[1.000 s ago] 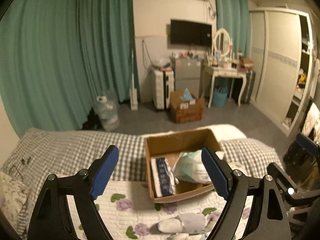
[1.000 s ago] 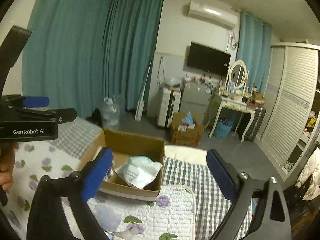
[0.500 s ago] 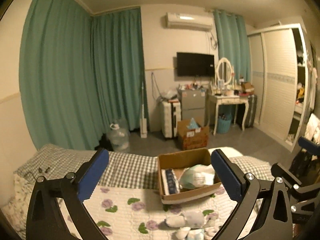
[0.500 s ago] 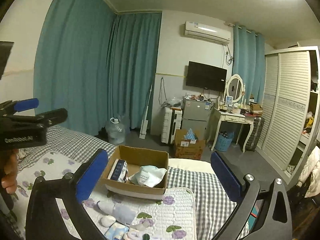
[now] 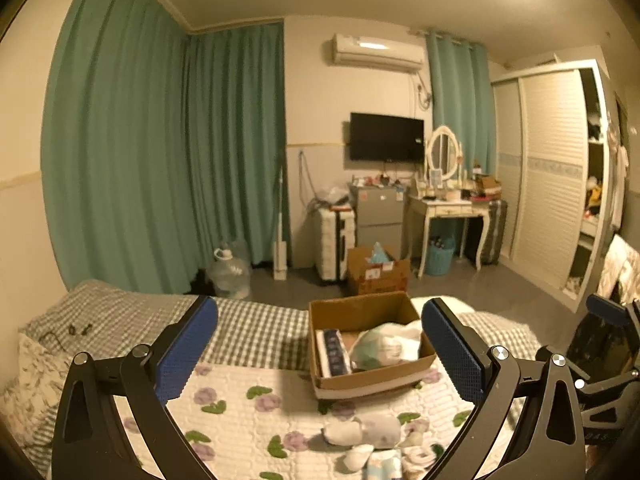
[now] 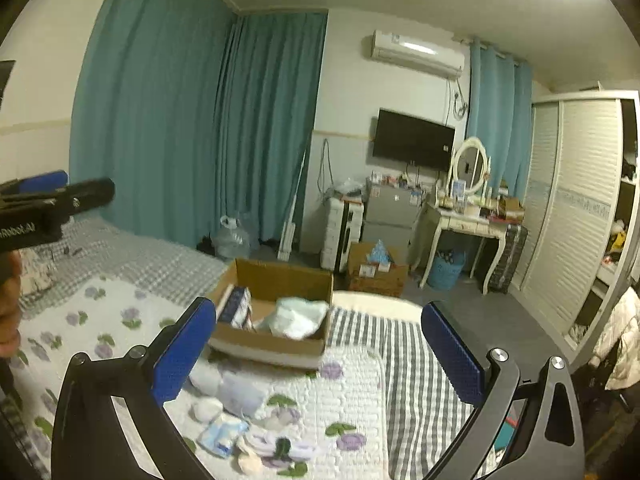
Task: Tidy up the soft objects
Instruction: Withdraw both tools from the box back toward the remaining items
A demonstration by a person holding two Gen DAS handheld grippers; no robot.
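Bed (image 5: 248, 332) fills the lower half of both views – checked sheet with a white floral quilt (image 5: 240, 412) over it. Teal curtains (image 5: 168, 152) behind, TV (image 5: 386, 137) on the wall, air conditioner (image 5: 378, 52) above it, wardrobe (image 5: 556, 184) at the right.

Only legible writing: partial "Robot.AI" on the left hand-held gripper (image 6: 40, 204) body, seen at the left edge of the right wrist view. Labels on the floor box are too small to read.

Cardboard box (image 5: 366, 380) sits on the quilt, holding a dark-printed pack (image 5: 332, 352) on its left side and a pale crumpled bag (image 5: 384, 348) on its right. Soft objects (image 5: 368, 432) – grey-white rolled pieces, a light blue pack – lie loose on the quilt just in front of the box, near the camera.

Versus a second ago both cameras have pulled back and tilted up: box looks smaller and farther, ceiling light now in frame, more of the loose pile visible.

Left hand-held gripper (image 5: 320, 354) held level above the quilt, fingers wide apart, nothing between. Right hand-held gripper (image 6: 320, 354) likewise spread wide with nothing in it, aimed at the box.
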